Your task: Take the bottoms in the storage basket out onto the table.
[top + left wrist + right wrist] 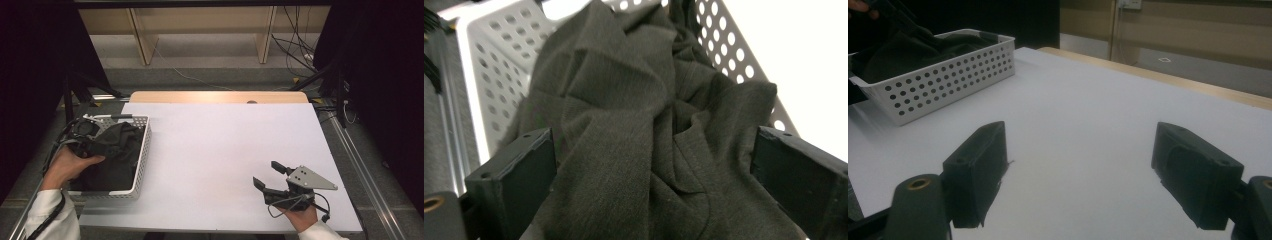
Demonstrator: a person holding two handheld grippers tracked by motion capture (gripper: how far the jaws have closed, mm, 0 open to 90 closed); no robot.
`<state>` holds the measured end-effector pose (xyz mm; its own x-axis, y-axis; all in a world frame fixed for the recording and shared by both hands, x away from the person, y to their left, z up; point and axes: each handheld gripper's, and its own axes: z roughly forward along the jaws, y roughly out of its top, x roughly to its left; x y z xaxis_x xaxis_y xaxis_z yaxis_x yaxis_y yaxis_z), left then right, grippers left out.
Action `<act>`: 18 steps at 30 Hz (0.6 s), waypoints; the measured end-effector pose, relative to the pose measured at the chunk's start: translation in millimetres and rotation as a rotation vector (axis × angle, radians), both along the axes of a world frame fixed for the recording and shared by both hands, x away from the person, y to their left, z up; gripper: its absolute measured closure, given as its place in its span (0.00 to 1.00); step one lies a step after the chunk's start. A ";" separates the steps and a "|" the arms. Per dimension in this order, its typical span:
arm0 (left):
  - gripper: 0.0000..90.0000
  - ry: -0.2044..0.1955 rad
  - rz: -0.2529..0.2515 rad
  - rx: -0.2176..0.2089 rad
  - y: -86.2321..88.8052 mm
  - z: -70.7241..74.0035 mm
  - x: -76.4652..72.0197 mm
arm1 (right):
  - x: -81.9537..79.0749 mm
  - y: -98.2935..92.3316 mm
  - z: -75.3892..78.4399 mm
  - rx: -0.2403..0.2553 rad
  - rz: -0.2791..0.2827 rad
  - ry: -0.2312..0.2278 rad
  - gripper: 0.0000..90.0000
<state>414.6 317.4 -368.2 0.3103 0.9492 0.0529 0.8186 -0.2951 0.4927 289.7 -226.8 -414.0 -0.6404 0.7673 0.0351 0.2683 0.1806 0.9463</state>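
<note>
Basket (pixel 142 150) of dark cloth (pixel 117 145) on white tabletop (pixel 225 150)

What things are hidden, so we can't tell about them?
- High view: the left tool is mostly buried in the dark cloth, so its jaws are hidden.
- Left gripper view: the basket floor is covered by cloth.
- Right gripper view: the basket's contents are too dark to identify.

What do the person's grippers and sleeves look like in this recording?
Both grippers are black with blocky fingers. The right gripper carries a grey three-cornered plate with small dark holes and trails a thin black cable. The left gripper also trails a dark cable. Both sleeves are white.
</note>
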 end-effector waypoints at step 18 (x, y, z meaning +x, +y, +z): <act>0.00 0.194 0.055 0.027 9.4 -48.5 18.7 | 0.2 2.5 -0.9 -0.013 0.013 0.007 0.26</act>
<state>433.3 326.8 -416.7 0.2649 0.9640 0.0225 0.9127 -0.2582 0.3168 289.9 -224.3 -414.8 -0.6501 0.7593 0.0294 0.2721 0.1965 0.9420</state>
